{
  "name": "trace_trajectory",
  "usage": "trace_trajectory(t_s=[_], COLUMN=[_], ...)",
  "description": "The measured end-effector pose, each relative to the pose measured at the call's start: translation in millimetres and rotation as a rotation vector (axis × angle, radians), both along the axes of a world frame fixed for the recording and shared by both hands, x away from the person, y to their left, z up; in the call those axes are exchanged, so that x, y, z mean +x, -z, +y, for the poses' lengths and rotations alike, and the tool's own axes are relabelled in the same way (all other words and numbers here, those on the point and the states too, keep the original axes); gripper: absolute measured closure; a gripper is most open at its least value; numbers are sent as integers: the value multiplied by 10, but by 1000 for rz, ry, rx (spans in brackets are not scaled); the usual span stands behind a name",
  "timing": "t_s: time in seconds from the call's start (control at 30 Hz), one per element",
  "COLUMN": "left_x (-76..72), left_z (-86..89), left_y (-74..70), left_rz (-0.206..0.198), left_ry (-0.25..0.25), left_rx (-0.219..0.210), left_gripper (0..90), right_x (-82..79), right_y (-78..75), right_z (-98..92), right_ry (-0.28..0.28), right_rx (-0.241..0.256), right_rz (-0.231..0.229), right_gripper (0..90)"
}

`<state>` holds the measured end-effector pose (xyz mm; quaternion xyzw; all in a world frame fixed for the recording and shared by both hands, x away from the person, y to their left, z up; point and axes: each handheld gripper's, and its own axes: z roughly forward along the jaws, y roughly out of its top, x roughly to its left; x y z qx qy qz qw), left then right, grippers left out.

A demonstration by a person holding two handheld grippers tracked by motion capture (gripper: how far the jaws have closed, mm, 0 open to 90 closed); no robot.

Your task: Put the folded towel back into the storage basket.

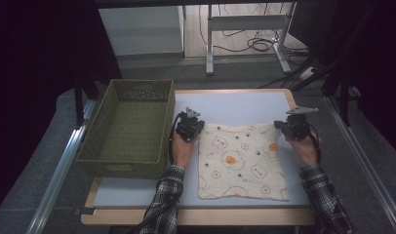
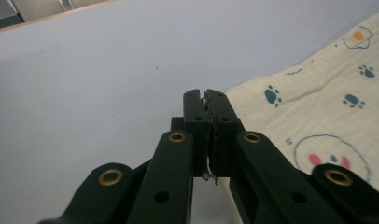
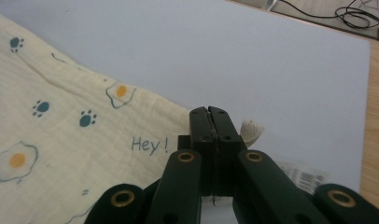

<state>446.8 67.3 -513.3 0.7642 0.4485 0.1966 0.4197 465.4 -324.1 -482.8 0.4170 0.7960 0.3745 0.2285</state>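
Note:
A cream cloth printed with fried eggs and paw prints lies spread flat on the pale blue mat. My left gripper is at the cloth's far left corner, jaws shut on the cloth's edge. My right gripper is at the far right corner, jaws pressed together on the cloth there; a small fabric loop and a printed label stick out beside them. Both grippers sit low over the mat.
An olive green woven basket stands on the table's left side, close beside my left hand. The mat's wooden border runs along the right. Beyond the table are metal desk legs and floor cables.

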Motion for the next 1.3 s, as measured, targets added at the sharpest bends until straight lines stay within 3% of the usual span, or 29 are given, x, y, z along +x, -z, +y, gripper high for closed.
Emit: trace_trajectory(t_s=[0.2, 0.33, 0.63, 1.07, 1.3], left_x=[-229, -399, -719, -1129, -1318], left_z=[-20, -73, -78, 7, 59], left_y=[-15, -41, -17, 68, 137], left_rz=[-18, -52, -87, -94, -103], left_ry=[13, 40, 76, 136, 162], left_rx=[-15, 29, 41, -41, -52], left_gripper=[877, 876, 875, 873, 872], right_x=[-173, -339, -725, -1222, -1466], right_y=[-72, -68, -33, 13, 31], right_z=[-103, -155, -262, -330, -350], right_ry=[-11, -29, -65, -111, -140], right_rx=[32, 41, 71, 104, 90], right_rz=[-4, -9, -16, -12, -16], right_gripper=[900, 900, 900, 900, 900])
